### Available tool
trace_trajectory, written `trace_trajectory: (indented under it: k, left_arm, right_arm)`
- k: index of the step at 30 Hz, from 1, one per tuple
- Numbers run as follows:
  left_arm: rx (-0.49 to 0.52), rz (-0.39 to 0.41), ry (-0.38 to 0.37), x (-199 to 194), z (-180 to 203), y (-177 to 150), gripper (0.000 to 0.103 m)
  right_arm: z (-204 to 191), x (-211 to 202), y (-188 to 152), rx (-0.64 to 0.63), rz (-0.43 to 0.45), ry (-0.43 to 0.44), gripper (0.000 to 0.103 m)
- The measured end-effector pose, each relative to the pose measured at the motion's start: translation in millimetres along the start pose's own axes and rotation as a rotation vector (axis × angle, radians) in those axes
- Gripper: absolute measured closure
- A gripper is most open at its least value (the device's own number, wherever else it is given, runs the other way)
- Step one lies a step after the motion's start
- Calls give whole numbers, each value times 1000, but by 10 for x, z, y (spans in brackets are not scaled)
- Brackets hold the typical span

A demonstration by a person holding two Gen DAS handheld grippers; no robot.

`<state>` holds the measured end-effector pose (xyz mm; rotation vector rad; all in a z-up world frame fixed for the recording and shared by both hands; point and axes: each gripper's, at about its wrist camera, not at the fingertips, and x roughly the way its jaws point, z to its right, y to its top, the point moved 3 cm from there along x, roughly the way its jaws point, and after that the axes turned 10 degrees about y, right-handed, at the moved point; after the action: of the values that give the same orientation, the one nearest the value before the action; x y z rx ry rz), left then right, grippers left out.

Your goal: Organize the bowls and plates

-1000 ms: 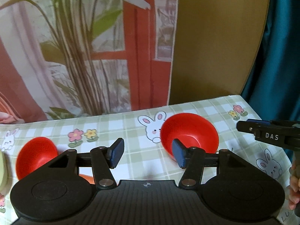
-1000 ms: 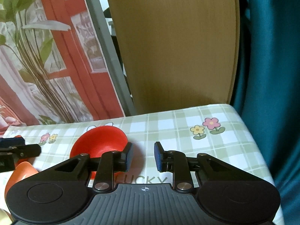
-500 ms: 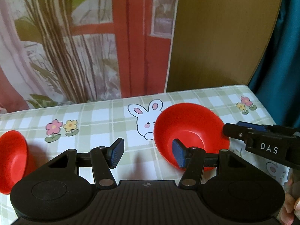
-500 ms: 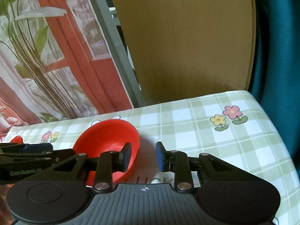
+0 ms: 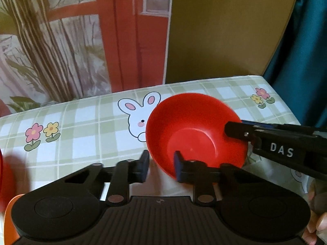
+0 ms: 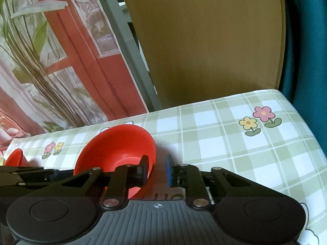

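A red bowl (image 5: 194,130) stands on the checked tablecloth. My left gripper (image 5: 161,164) is open, its fingers straddling the bowl's near-left rim, one finger inside and one outside. My right gripper (image 6: 156,170) is open and straddles the bowl's right rim (image 6: 151,149); its left finger is inside the bowl. In the left wrist view the right gripper's finger (image 5: 237,129) reaches over the bowl's right rim. A second red bowl (image 6: 15,158) stands at the far left of the table, blurred at the left wrist view's edge (image 5: 5,181).
An orange object (image 5: 10,220) shows at the lower left corner. A wooden chair back (image 6: 214,40) stands behind the table's far edge. A teal curtain (image 6: 306,40) hangs at the right, by the table's right edge (image 6: 302,112).
Both grippers have moved in on the red bowl from either side. The left gripper's jaws have narrowed around the near rim; the right gripper's finger now reaches over the right rim.
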<state>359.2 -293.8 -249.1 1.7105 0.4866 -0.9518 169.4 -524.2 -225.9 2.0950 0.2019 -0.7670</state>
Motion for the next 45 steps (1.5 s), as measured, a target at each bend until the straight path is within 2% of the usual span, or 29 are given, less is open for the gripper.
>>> trace_trajectory:
  k: [12,19,33,45]
  left_arm:
    - [3,9,0,-205,-42,-2,85]
    - [21,60,7,-501,-94,29,85]
    - [-27,138,33,-1127,-483,-45,85]
    - [-103,179,51,-1518,-1069,-232,85]
  right_arm:
    - [-139,-99,-58,4,3,7,91]
    - [-328,-248,-1,-13,25,6,91]
    - [-1084,-533,33,-109,54,16,91]
    - [-1738,-507,-70,-195,31,31,91]
